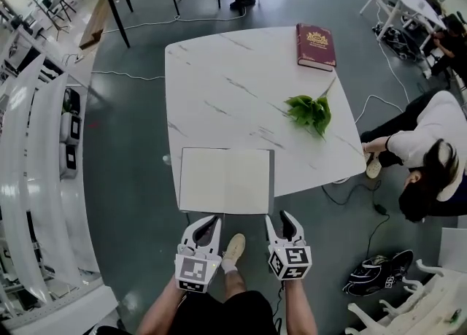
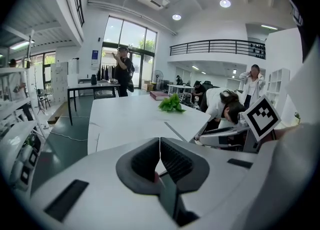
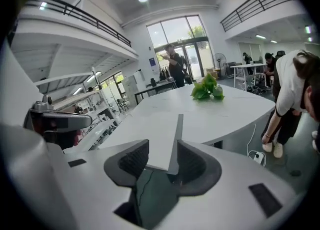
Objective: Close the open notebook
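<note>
Aiming the half-spread right gripper (image 1: 281, 217) under the open white paper notebook (image 1: 226, 180), left gripper (image 1: 211, 219) pinched together, going slowly.

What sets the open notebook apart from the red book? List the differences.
The notebook lies open, showing blank pages; the red book is closed, gold decoration on its cover. The notebook sits at the near edge of the white table, the red book at the far edge. Both lie flat on it.
</note>
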Available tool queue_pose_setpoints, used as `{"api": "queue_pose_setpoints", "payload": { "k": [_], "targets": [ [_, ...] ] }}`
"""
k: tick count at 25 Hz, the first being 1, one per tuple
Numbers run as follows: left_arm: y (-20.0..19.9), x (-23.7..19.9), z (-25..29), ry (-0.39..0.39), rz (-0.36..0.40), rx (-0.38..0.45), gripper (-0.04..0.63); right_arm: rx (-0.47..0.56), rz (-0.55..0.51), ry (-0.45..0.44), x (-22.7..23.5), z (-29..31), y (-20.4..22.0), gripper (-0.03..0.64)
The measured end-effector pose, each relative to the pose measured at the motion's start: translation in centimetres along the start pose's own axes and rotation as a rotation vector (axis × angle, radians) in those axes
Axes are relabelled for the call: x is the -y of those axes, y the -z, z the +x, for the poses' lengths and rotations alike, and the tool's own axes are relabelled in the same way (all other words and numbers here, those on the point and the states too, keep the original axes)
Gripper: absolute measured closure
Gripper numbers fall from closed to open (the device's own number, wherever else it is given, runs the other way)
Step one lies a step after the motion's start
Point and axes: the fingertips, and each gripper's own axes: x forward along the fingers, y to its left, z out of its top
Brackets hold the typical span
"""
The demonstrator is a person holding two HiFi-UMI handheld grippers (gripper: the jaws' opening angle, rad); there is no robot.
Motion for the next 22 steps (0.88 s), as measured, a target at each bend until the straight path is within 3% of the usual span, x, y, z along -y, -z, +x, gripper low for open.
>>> {"api": "queue_pose_setpoints", "payload": {
  "k": [10,22],
  "targets": [
    [1.6,-0.9,1.4,-0.014,-0.024,-0.041,0.571,-0.095,0.173,-0.075,1.5,4.0,2.8,0.291],
    [2.3,-1.8,2.6,-0.027,-0.040,-0.067,0.571,-0.159,0.223,-0.132,1.3,6.1,3.7,0.281]
  ]
}}
